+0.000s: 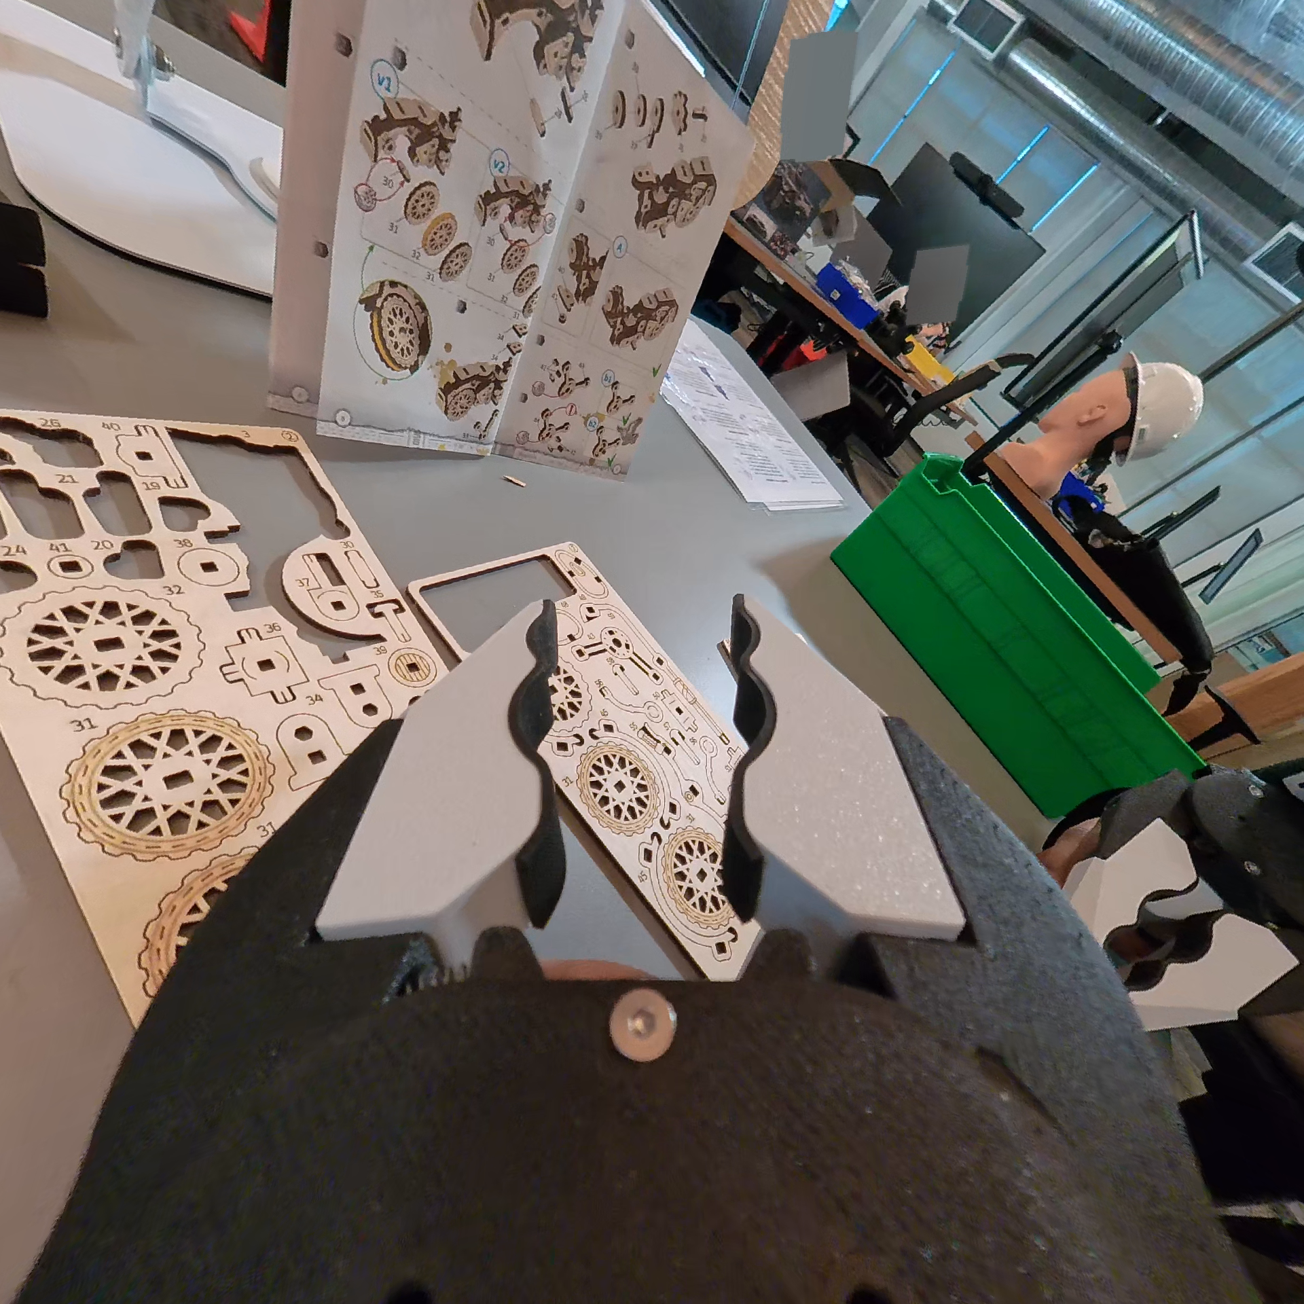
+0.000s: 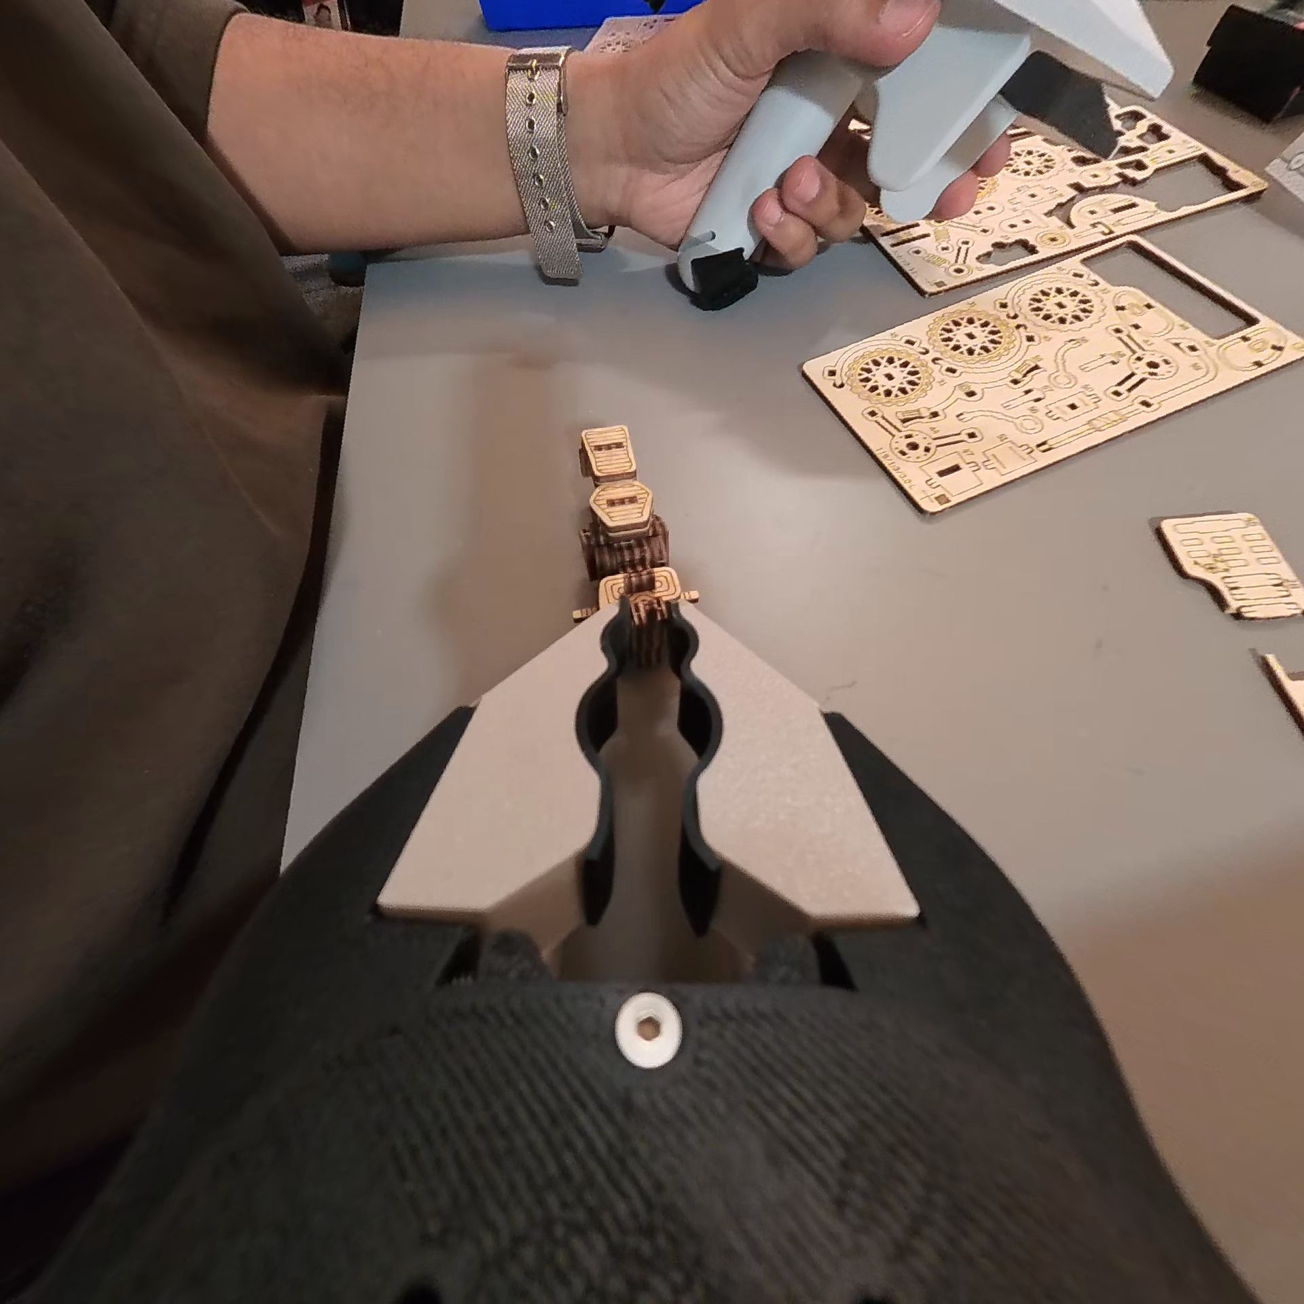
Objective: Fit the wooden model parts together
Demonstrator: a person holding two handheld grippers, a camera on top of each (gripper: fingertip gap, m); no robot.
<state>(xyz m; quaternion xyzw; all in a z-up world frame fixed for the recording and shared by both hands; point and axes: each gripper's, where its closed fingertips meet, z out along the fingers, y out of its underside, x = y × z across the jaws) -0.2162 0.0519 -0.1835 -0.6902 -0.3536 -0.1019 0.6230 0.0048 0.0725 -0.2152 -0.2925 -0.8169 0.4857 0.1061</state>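
My right gripper (image 2: 648, 612) is shut on a partly built wooden model (image 2: 624, 526), a stack of pale laser-cut pieces with dark edges, held above the grey table (image 2: 882, 705) near the person's torso. My left gripper (image 1: 638, 614) is open and empty, tilted over a small wooden parts sheet (image 1: 635, 762) with wheels still in it. The same sheet shows in the right wrist view (image 2: 1044, 381). A larger parts sheet (image 1: 141, 635) lies to its left. The left gripper's handle (image 2: 832, 141) is held by a hand in the right wrist view.
A folded instruction sheet (image 1: 508, 233) stands upright at the back. A green plastic bin (image 1: 1002, 635) sits at the table's right edge. Loose wooden pieces (image 2: 1231, 564) lie at the right. A white stand base (image 1: 134, 176) is at the back left. The right gripper (image 1: 1185, 910) shows at far right. There is about 25 centimetres between the tips of the two grippers. My left gripper is the nearer one to the white stand base (image 1: 134, 176): about 25 centimetres, against 45 centimetres.
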